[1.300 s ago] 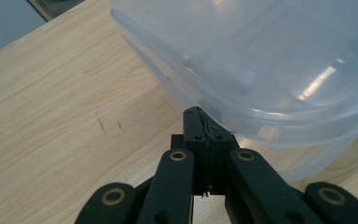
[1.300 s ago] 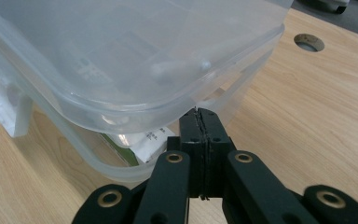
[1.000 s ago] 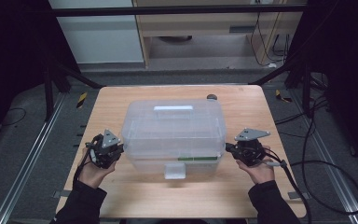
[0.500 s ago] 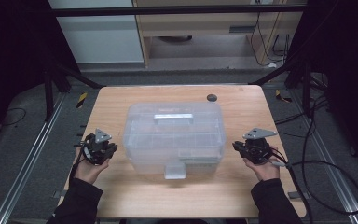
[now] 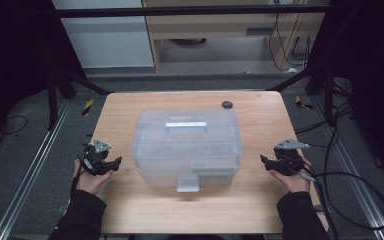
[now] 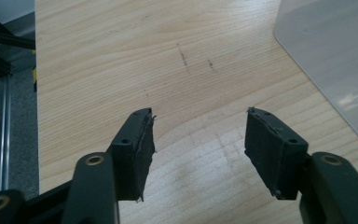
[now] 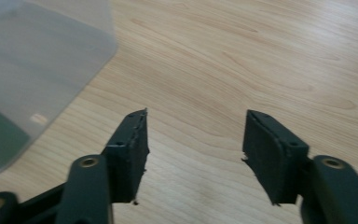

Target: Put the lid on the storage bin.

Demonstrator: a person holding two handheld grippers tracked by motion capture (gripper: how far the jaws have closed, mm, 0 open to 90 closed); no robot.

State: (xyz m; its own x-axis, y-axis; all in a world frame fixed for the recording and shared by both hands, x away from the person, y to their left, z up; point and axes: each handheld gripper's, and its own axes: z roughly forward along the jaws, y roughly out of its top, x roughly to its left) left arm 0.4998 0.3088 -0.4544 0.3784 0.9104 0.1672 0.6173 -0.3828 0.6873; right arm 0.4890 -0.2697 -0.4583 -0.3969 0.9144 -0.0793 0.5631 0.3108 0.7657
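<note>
Small black disc [image 5: 227, 104] near table [image 5: 130, 107] far edge

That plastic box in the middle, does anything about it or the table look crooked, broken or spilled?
Nothing stands out. The plastic box sits flat and square on the table, lid closed, nothing spilled.

floor [image 5: 25, 150] grey, cables trailing | cabinet [image 5: 220, 30] pale wood — behind table | sides dark — black frame posts [image 5: 52, 95]

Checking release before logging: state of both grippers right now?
Left gripper: open, holding nothing, off the translucent box.
Right gripper: open, holding nothing, off the box.
</note>
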